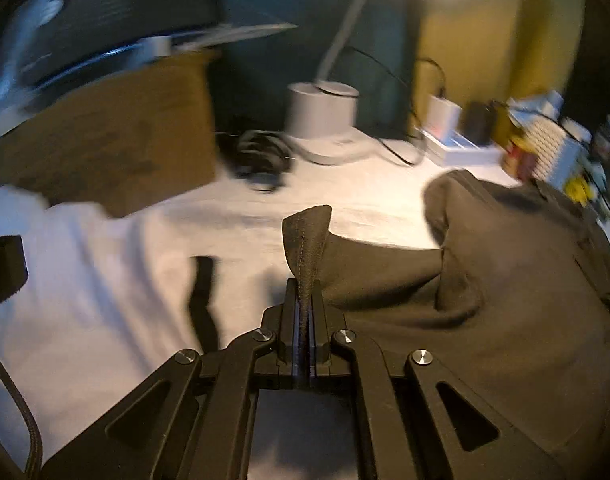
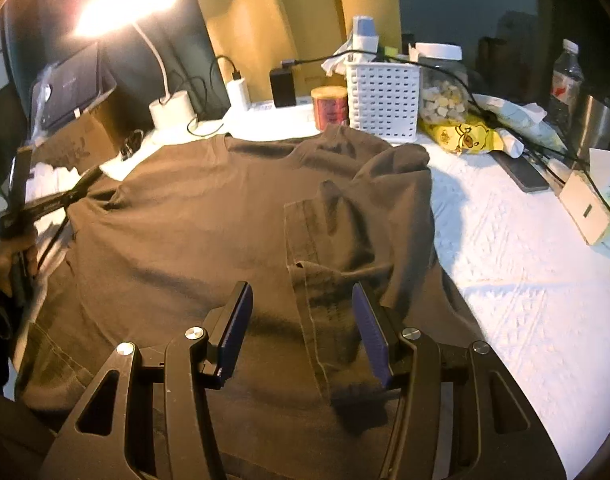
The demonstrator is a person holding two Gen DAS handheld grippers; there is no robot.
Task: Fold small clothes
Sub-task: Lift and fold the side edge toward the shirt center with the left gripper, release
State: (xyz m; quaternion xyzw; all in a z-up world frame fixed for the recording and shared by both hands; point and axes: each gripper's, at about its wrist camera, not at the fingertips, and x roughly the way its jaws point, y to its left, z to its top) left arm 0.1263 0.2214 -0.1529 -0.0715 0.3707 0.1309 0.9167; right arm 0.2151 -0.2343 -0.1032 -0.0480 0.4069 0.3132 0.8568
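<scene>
**Q:** One garment shown — where does it lie, and where are its edges?

**A:** One dark brown shirt [image 2: 193, 232] lies spread on the white cloth [image 2: 517, 280] covering the table. Its right side is folded inward, so a hemmed edge runs down the middle toward the right gripper [image 2: 301, 332]. The neck edge reaches the far clutter, close to the red tin [image 2: 329, 107] and the white basket [image 2: 383, 96].

**Q:** How do the tools stand?

**A:** The right gripper hangs over the near part of the shirt with its jaws wide apart; the folded hem lies between them, and the pads do not press on it. The left gripper [image 1: 305, 300] has its jaws pinched together on a stitched corner of the shirt [image 1: 505, 300], which stands up above the fingertips. In the right wrist view, a hand [image 2: 9, 260] holds that gripper at the shirt's left edge.

**Q:** Where is there open room?

**A:** To the right of the shirt, a broad strip of bare white cloth runs to the table's rim. To the left, in the left wrist view, bare cloth extends up to a cardboard box [image 1: 117, 140], with a coil of black cable [image 1: 261, 156] and the white lamp base [image 1: 323, 110] beyond it. The far edge is crowded: chargers, a jar [image 2: 441, 84], a yellow bag [image 2: 461, 138] and a water bottle [image 2: 567, 76].
</scene>
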